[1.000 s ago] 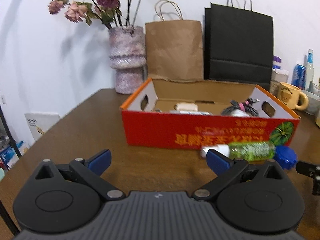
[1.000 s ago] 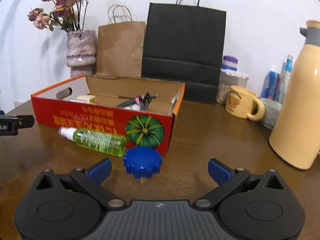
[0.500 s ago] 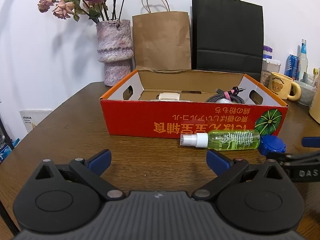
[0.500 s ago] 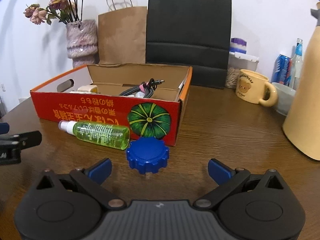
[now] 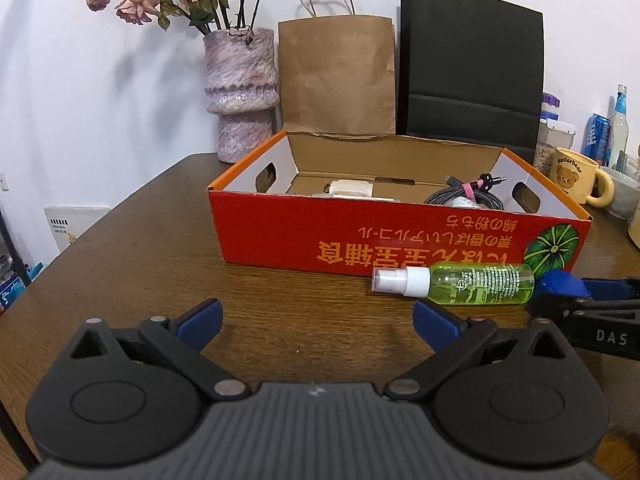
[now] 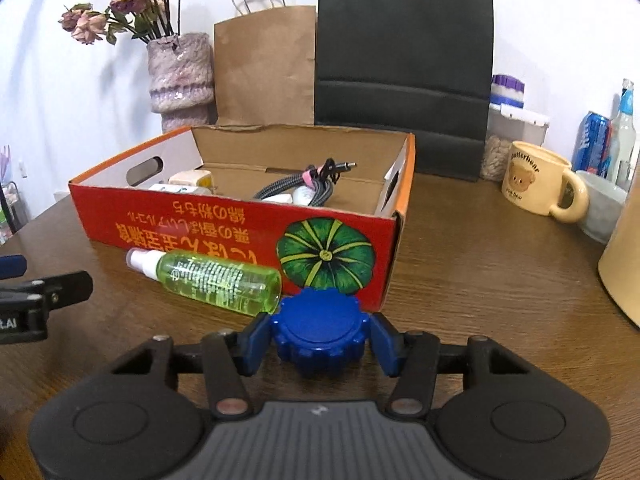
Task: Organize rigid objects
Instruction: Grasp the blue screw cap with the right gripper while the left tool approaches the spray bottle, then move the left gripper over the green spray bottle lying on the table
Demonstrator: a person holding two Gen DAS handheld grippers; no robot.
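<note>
we find the blue knob (image 6: 320,330), a squat ribbed disc with a scalloped rim and a flat top, resting on the tabletop (image 6: 480,280) just in front of the near right corner of the red box (image 6: 224,228). the right gripper (image 6: 320,340) has just been closing: a second ago its fingers stood wide and short of the knob, and now both blue pads press on the knob's opposite flanks. we judge the grasp made and the lift into the box as the next step. the green spray bottle (image 6: 218,278) lies on its side just beside the knob, along the box's front wall, not yet stowed. the left gripper (image 5: 318,316) hovers over bare tabletop, fingers wide and holding nothing. inside the box we see a coiled cable (image 6: 308,188) and a white plug (image 6: 192,180).
</note>
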